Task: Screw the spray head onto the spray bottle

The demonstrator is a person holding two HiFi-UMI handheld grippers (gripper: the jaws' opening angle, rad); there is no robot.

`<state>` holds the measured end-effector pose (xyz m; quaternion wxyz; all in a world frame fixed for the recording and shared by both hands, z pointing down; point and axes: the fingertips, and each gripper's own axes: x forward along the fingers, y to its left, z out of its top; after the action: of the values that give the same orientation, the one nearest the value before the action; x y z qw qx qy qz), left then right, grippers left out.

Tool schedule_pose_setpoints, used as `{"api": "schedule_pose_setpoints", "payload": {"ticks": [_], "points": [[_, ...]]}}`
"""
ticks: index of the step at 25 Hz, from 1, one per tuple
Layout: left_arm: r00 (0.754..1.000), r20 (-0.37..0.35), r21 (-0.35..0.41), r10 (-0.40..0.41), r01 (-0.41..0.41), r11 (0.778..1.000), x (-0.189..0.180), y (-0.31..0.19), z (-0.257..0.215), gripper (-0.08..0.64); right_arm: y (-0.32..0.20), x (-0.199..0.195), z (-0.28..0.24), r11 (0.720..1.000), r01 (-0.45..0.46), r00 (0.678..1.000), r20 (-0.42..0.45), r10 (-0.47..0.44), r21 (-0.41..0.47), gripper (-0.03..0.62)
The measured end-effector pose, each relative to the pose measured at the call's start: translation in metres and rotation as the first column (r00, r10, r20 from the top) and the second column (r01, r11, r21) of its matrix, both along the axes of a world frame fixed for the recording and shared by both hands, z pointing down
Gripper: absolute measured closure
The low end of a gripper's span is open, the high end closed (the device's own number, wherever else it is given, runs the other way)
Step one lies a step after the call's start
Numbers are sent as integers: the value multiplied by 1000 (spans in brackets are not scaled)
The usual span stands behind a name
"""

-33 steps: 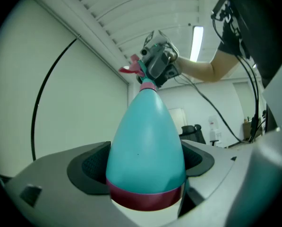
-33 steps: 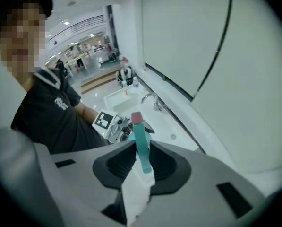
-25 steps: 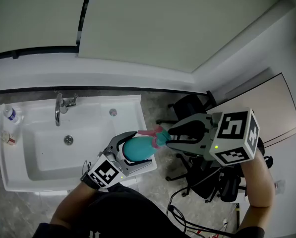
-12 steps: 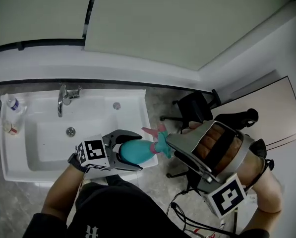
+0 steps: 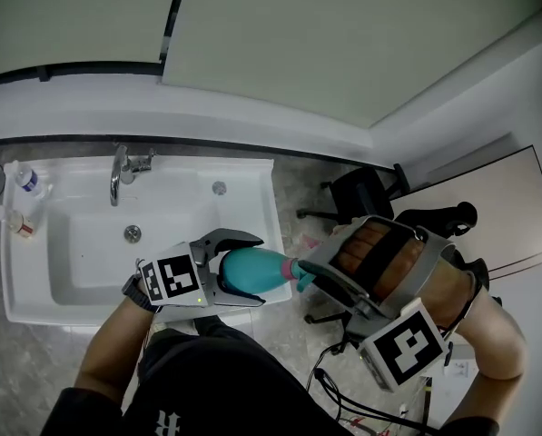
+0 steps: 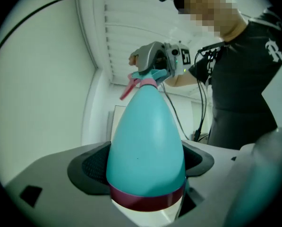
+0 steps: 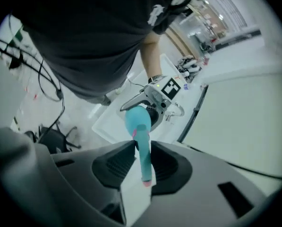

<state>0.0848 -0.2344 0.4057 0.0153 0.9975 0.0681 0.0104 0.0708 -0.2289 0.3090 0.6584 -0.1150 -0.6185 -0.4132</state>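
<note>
Closest in, the left hand-held gripper [image 5: 252, 271] is clamped round the wide end of the teal spray bottle [image 6: 145, 145], held about level in the air above the front right corner of a white sink [image 5: 7, 280]. A dark red band rings the bottle near its clear base. At its neck sits the teal spray head [image 7: 143, 150] with a pink trigger. The right hand-held gripper [image 5: 309, 278] has just been closing its jaws, and they now pinch that head. Beyond, a chrome faucet [image 5: 118, 175] stands at the sink's back edge, a small capped bottle [image 5: 25, 180] on its left ledge, its label too small to read. A black office chair [image 5: 352, 193] stands on the grey mottled floor [image 5: 293, 184].
</note>
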Motion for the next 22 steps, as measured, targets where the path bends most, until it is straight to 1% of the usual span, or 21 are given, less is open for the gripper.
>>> {"api": "schedule_pose_setpoints", "payload": {"ticks": [1, 2, 3, 4, 5, 6, 7, 8, 9, 10, 11, 12, 13, 14, 15, 16, 17, 18, 20, 21, 22], "points": [[998, 22, 51, -60, 59, 997, -1, -7, 0, 140, -1, 3, 1, 995, -86, 996, 15, 87, -52, 494], [991, 48, 110, -126, 120, 987, -2, -14, 1, 140, -4, 4, 2, 981, -168, 985, 34, 172, -98, 499], [978, 71, 171, -194, 179, 969, -3, -21, 1, 140, -7, 6, 3, 961, -241, 967, 55, 250, -137, 500], [962, 90, 227, -259, 234, 945, -5, -28, 2, 140, -10, 7, 5, 934, -312, 942, 74, 328, -176, 500], [941, 105, 278, -322, 283, 918, -6, -33, 3, 140, -13, 9, 6, 896, -385, 907, 89, 412, -219, 500], [917, 116, 331, -382, 327, 885, -8, -38, 4, 140, -15, 12, 8, 842, -464, 858, 97, 504, -273, 502], [889, 126, 389, -440, 363, 847, -9, -43, 4, 140, -16, 14, 10, 767, -544, 792, 94, 603, -341, 502], [860, 134, 449, -492, 390, 804, -10, -46, 6, 140, -17, 16, 13, 668, -616, 709, 76, 701, -417, 502], [832, 140, 502, -536, 407, 763, -11, -49, 7, 140, -17, 18, 17, 550, -672, 613, 45, 789, -495, 502], [810, 142, 539, -569, 419, 730, -12, -52, 9, 140, -17, 18, 19, 421, -710, 507, 5, 862, -565, 502], [797, 142, 555, -587, 426, 714, -13, -54, 11, 140, -19, 18, 21, 287, -727, 398, -41, 917, -624, 502], [797, 145, 549, -587, 429, 718, -14, -54, 14, 140, -21, 17, 22, 160, -722, 293, -88, 952, -673, 502], [809, 152, 523, -568, 422, 741, -14, -53, 17, 140, -23, 15, 22, 53, -698, 209, -132, 969, -714, 502], [830, 160, 481, -534, 407, 777, -13, -50, 20, 140, -24, 12, 23, -19, -665, 156, -163, 974, -747, 500], [855, 167, 428, -491, 385, 818, -11, -46, 23, 140, -24, 9, 23, -51, -632, 134, -174, 976, -773, 500], [881, 169, 369, -443, 360, 857, -9, -42, 25, 140, -24, 5, 22, -46, -607, 138, -162, 977, -794, 500], [904, 166, 307, -394, 332, 892, -7, -38, 27, 140, -23, 2, 19, -10, -590, 162, -131, 978, -808, 500], [925, 161, 249, -345, 300, 921, -6, -34, 29, 140, -21, -1, 15, 44, -575, 200, -88, 976, -817, 498], [957, 154, 159, -245, 221, 962, -6, -26, 33, 140, -16, -7, -2, 168, -523, 291, 11, 957, -836, 443], [969, 157, 127, -191, 172, 977, -7, -21, 36, 140, -14, -10, -15, 243, -485, 340, 75, 938, -840, 423], [977, 166, 101, -134, 118, 988, -8, -15, 40, 140, -11, -10, -28, 334, -450, 396, 150, 906, -828, 423]]}}
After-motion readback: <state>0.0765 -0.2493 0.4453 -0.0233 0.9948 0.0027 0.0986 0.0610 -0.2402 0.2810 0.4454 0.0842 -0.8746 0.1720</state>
